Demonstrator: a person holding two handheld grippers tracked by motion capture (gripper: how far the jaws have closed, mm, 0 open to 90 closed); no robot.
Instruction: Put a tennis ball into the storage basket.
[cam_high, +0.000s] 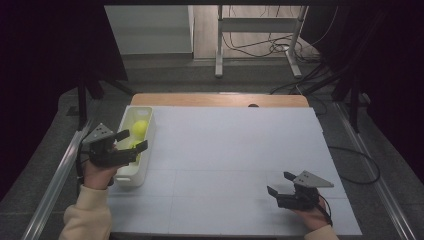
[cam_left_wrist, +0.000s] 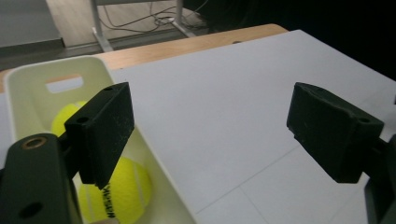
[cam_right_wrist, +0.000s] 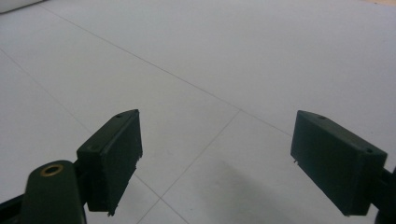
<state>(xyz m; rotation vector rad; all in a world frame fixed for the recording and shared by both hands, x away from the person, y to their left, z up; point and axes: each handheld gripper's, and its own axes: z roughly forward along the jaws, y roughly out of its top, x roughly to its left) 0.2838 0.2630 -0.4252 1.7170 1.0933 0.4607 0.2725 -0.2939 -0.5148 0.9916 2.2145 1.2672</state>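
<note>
- Two tennis balls are seen in the white bin (cam_high: 131, 176) at the table's left edge: far ball (cam_high: 140, 127) toward the far end, near ball (cam_left_wrist: 122, 186) closer to the person, partly hidden by the gripper in the high view
- Left gripper (cam_high: 132, 140) is held over the bin's near half w/ jaws spread, nothing between the pads; in the left gripper view one pad (cam_left_wrist: 105, 133) sits just above the near ball, the other out over the white table (cam_high: 240, 165)
- Right gripper (cam_high: 281, 183) is rested low at the near right, well apart from the bin, jaws spread and empty
- Handling, as judged: balls are light, felt-covered so grippy, springy under squeeze, not fragile; prone to roll or bounce if dropped
- Hold is best taken across the ball's widest part, pads on opposite sides; the opening looks about ball-wide
- Bin walls are thin plastic, prob. light, so it may shift if knocked; approach from above is advised
</note>
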